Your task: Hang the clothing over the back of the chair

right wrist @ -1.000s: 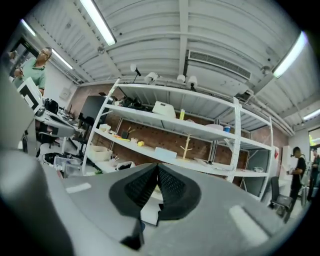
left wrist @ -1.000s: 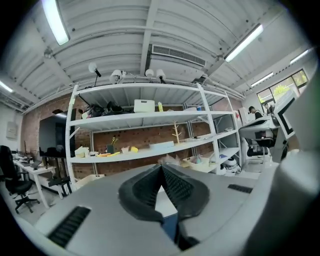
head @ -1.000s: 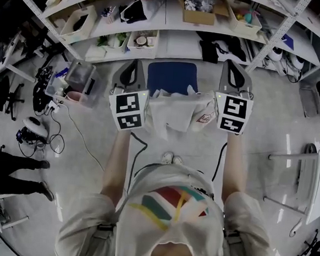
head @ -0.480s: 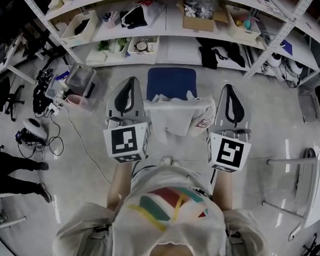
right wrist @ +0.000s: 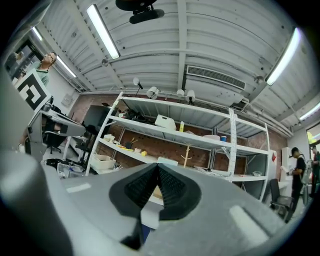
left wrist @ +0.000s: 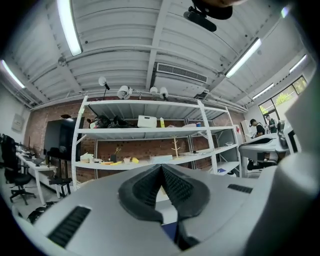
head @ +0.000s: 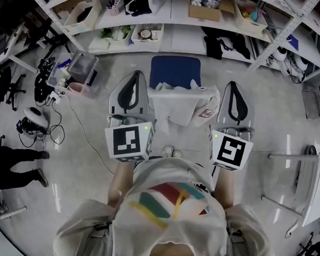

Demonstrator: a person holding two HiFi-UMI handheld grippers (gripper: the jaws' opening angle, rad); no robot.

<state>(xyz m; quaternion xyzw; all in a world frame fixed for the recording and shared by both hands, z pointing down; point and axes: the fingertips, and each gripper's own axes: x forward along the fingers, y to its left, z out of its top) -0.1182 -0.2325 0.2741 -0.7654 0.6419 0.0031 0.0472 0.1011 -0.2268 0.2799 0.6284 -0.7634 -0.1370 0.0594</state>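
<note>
A white garment (head: pixel 181 104) lies draped over the back of the blue chair (head: pixel 175 70), seen in the head view straight ahead of me. My left gripper (head: pixel 137 74) is just left of the garment and my right gripper (head: pixel 233 84) just right of it, both apart from the cloth. In the left gripper view the jaws (left wrist: pixel 161 166) meet at the tips with nothing between them. The right gripper view shows the same: jaws (right wrist: pixel 157 165) shut and empty, pointing at the shelves, with a sliver of white and blue below them.
A white shelving unit (head: pixel 173 34) with boxes and dark clothes stands behind the chair. A plastic bin (head: pixel 82 69) and cables (head: pixel 67 117) lie on the floor at left, near a standing person (head: pixel 8 162). A metal frame (head: pixel 305 180) stands at right.
Both grippers have drawn back from the garment's top corners toward my body and now point over the chair. The garment stays draped on the chair back.
</note>
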